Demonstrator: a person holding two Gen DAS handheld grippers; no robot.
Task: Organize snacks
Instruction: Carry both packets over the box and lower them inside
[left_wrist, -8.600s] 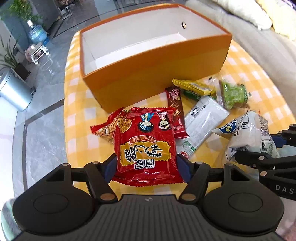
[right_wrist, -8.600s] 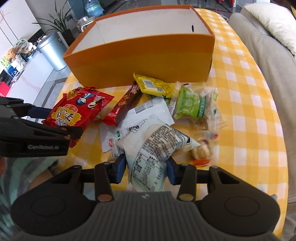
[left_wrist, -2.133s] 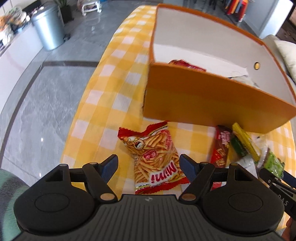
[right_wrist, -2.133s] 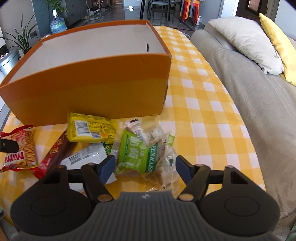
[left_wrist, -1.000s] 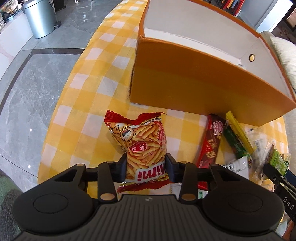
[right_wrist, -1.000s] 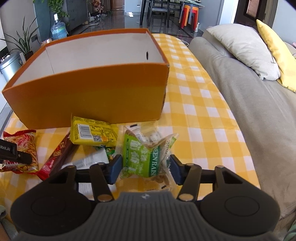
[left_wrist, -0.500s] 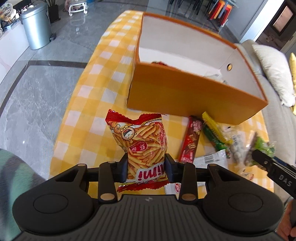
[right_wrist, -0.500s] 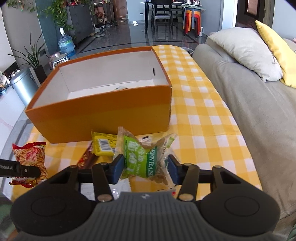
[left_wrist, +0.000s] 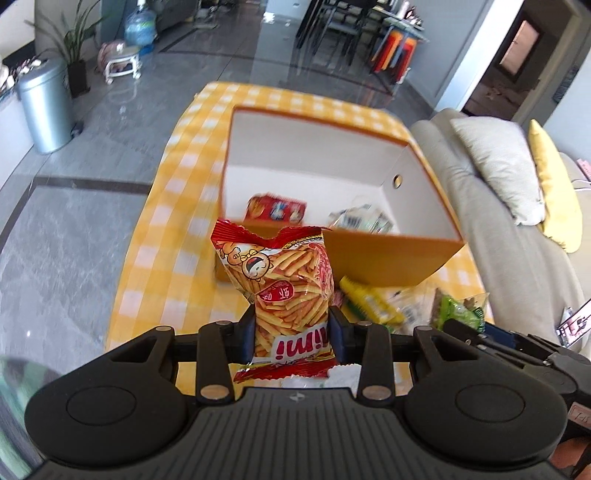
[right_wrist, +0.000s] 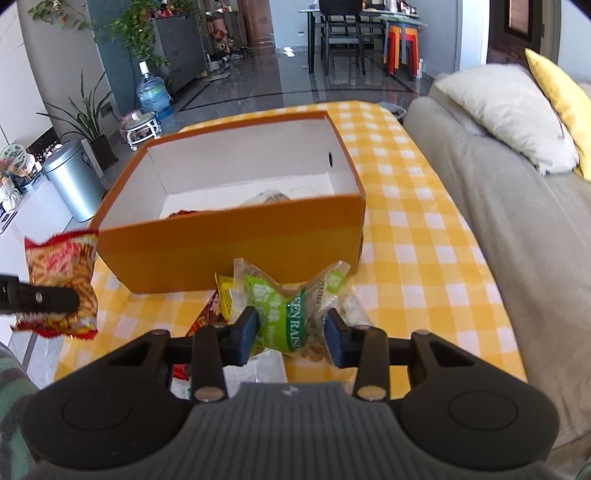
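Observation:
My left gripper (left_wrist: 291, 332) is shut on a red bag of fry-shaped snacks (left_wrist: 284, 280), held upright above the table in front of the orange box (left_wrist: 388, 258). In the right wrist view the same bag (right_wrist: 59, 266) hangs at the far left. The jaws of my right gripper (right_wrist: 290, 332) are closing on a green raisin bag (right_wrist: 284, 314); its pads pinch the bag, which is lifted off the table. A red packet (left_wrist: 277, 210) and a white packet (left_wrist: 362, 221) lie inside the box (right_wrist: 229, 251).
A yellow packet (right_wrist: 223, 291), a dark red bar (right_wrist: 205, 321) and a white packet (right_wrist: 255, 369) lie on the yellow checked tablecloth (right_wrist: 406, 258) below the grippers. A grey sofa (right_wrist: 517, 221) borders the table's right edge. A silver bin (right_wrist: 74, 181) stands on the floor at left.
Both grippers have risen with their bags, so the inside of the box now shows. The right jaws have narrowed onto the green bag.

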